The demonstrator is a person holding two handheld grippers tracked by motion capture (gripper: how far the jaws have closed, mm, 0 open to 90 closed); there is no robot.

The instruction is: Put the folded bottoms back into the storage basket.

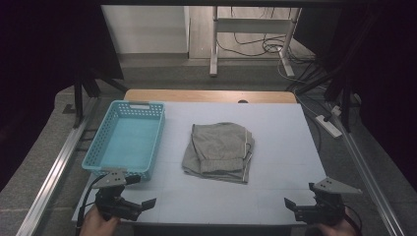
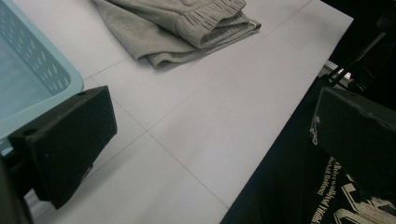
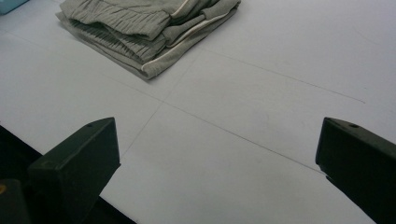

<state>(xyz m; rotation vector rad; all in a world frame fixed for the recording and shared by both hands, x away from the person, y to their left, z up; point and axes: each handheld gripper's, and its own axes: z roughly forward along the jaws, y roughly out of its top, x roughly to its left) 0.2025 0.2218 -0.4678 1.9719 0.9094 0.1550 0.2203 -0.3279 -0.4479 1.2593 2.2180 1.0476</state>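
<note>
High view shows basket (image 1: 127,139) beside folded garment (image 1: 219,152); right gripper view barely.

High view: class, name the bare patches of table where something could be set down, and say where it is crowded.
Free: the white table strip between the two hand-held grippers, in front of the folded grey cloth garment; the wide patch right of the garment; the band behind it. Tighter: the gap between the garment and the light-blue perforated plastic basket, which takes the left side.

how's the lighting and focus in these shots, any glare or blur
High view: dim, dark surroundings, table evenly lit without glare. Left gripper view: folded garment sharp, near jaws slightly soft. Right gripper view: even light, faint sheen on the table, jaws dark with little detail.
</note>
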